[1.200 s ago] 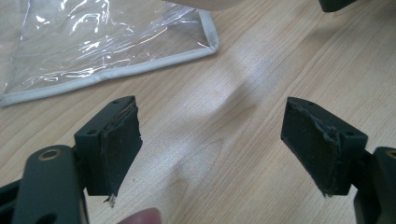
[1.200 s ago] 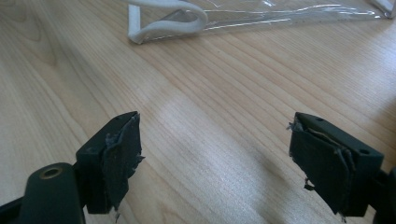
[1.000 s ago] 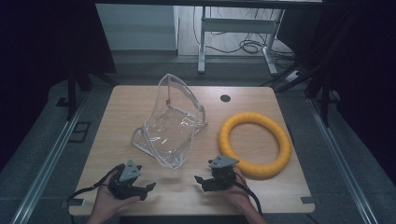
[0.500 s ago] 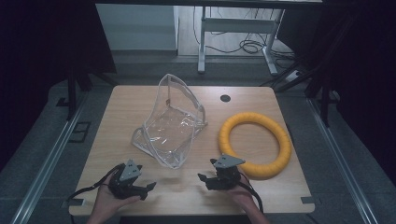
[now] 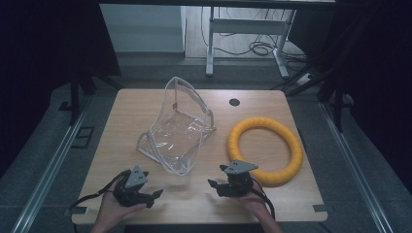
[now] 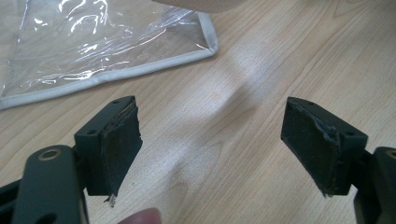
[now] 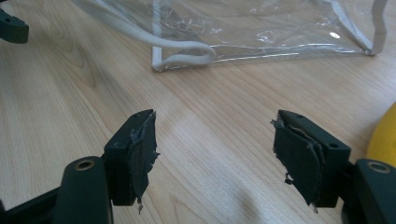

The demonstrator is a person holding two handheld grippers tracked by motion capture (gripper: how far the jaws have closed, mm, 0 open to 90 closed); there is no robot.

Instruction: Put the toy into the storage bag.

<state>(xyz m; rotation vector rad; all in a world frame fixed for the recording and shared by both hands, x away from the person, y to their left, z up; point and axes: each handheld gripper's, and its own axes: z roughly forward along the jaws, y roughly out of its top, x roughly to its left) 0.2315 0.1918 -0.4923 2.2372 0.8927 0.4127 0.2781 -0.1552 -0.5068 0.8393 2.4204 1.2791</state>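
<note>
Jaws: both wide apart, nothing held; I read this as staging.
Left gripper [image 5: 156, 194]: lower left of frame, low over table [image 5: 121, 126].
Right gripper [image 5: 214, 184]: lower centre, just beside yellow ring [image 5: 291, 150].
Clear bag [image 5: 180, 128]: frame centre, propped open.
Gripper views: frayed pads [image 7: 142, 154], bag's white piping [image 6: 140, 70]; unreadable from the high view.

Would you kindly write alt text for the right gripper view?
Open black tongs hover over a bare wooden table. Beyond them lies a clear plastic bag with white trim; a yellow ring edges in at right.
</note>
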